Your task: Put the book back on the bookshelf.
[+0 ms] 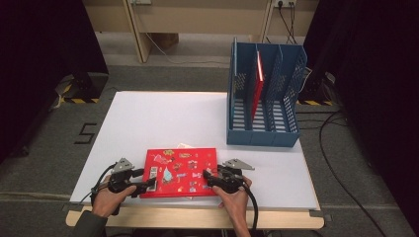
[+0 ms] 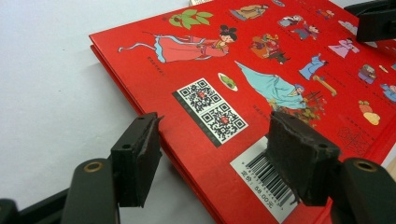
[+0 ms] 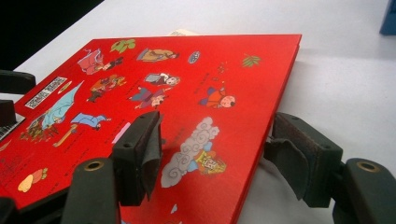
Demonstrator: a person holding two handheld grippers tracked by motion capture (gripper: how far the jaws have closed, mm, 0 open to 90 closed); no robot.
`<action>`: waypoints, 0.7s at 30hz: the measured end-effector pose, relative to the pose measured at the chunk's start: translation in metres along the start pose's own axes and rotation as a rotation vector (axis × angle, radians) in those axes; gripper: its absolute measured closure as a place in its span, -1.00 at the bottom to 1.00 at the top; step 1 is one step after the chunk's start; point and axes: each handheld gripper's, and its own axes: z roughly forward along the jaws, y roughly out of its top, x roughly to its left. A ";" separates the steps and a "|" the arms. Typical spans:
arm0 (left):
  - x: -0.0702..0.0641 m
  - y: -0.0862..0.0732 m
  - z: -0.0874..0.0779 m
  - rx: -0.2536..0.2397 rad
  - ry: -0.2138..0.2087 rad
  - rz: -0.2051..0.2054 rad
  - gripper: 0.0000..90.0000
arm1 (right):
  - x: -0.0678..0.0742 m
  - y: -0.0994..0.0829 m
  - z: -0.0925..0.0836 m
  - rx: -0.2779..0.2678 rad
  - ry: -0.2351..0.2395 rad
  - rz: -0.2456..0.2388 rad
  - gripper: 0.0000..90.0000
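Red book (image 1: 180, 173) lies flat at the near edge of the white table (image 1: 163, 116), something pale poking out under its far side. My left gripper (image 1: 146, 181) is at the book's left edge w/ one jaw above the cover by the barcode and one below, not pinching yet afaict. Right gripper (image 1: 208, 177) straddles the right edge the same way, jaws wide, no squeeze. Blue file rack (image 1: 264, 121) sits far right w/ another red book (image 1: 257, 84) standing in it.
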 end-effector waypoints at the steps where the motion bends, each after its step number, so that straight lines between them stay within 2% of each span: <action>1: 0.000 0.000 0.000 0.000 0.001 -0.001 -0.24 | 0.001 0.000 0.000 0.002 0.004 0.001 -0.24; 6: -0.001 0.000 0.001 -0.006 0.011 0.005 -0.24 | 0.000 0.000 0.004 0.011 0.014 0.040 -0.32; 11: -0.002 0.000 0.001 -0.006 0.017 0.013 -0.24 | 0.001 0.000 0.005 0.011 0.010 0.047 -0.34; 14: -0.003 0.000 0.001 -0.004 0.019 0.001 -0.24 | 0.003 0.001 0.006 0.011 0.000 0.051 -0.35; 17: -0.004 0.001 0.002 0.003 0.028 0.001 -0.24 | 0.001 0.002 0.005 0.004 0.002 0.072 -0.24; 19: -0.005 0.001 0.003 -0.002 0.030 -0.015 -0.28 | -0.002 0.002 0.004 -0.014 0.017 0.102 -0.20; 21: -0.004 0.001 0.004 0.002 0.020 -0.040 -0.30 | -0.002 0.004 0.002 -0.024 0.022 0.102 -0.19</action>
